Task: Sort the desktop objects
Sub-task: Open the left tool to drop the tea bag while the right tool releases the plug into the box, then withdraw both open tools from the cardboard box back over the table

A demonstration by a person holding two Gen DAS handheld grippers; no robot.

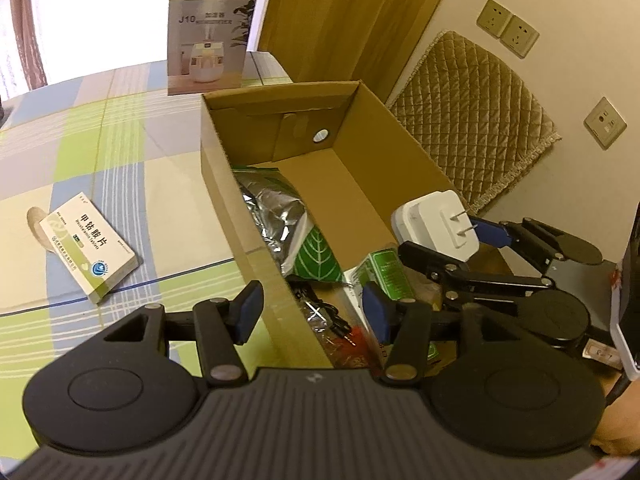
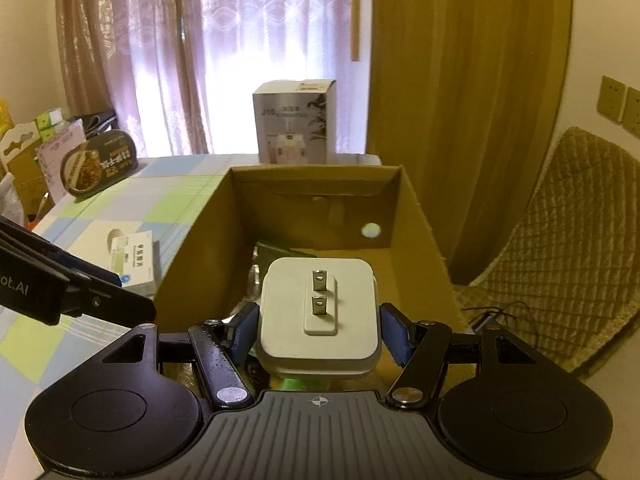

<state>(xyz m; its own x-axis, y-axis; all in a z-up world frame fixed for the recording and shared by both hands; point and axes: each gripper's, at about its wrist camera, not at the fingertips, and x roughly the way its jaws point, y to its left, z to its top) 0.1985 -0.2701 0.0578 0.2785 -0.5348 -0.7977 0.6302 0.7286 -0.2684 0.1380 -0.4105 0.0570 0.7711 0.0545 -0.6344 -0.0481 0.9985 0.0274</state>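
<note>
right gripper (image 2: 319,334) holds unmarked white plug (image 2: 318,312).

Both wrist cams close above cardboard box (image 1: 224,168), facing curtains; box shared.

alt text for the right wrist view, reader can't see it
The right gripper holds a white plug adapter, its two metal prongs facing the camera, over an open cardboard box on a checked tablecloth. Left of the box lies a small medicine box; a humidifier box stands behind it by curtains, and the left gripper reaches in from the left edge.
</note>
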